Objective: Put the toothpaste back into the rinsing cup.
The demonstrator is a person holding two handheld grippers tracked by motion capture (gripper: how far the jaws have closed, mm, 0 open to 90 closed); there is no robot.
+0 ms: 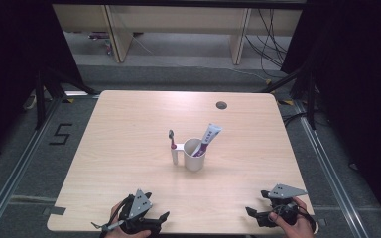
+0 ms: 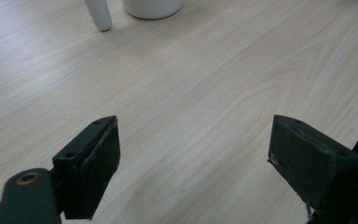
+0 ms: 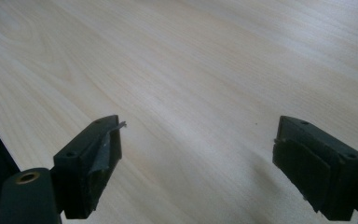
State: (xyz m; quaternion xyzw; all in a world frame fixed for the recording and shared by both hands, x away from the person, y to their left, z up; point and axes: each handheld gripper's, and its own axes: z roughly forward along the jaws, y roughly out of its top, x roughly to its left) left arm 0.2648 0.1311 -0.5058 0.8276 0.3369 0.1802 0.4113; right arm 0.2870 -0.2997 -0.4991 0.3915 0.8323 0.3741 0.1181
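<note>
Wooden tabletop (image 1: 129,148) seen from above, pale and nearly bare. At its middle stands a white cup (image 1: 194,155) with a toothpaste tube (image 1: 208,139) leaning out of it toward the right. Just left of the cup, joined to it by a short arm, a white holder (image 1: 174,154) keeps a toothbrush (image 1: 172,139) upright, head at the top.

Both hands rest at the near edge, well apart from the cup — the left claw (image 1: 154,220) at the left, the right claw (image 1: 253,214) at the right. Each claw is released: in the two gripper views the black jaws stand wide with bare wood between them. The left gripper view catches the cup's base (image 2: 153,8) and the holder's foot (image 2: 99,14) at its top edge.
</note>
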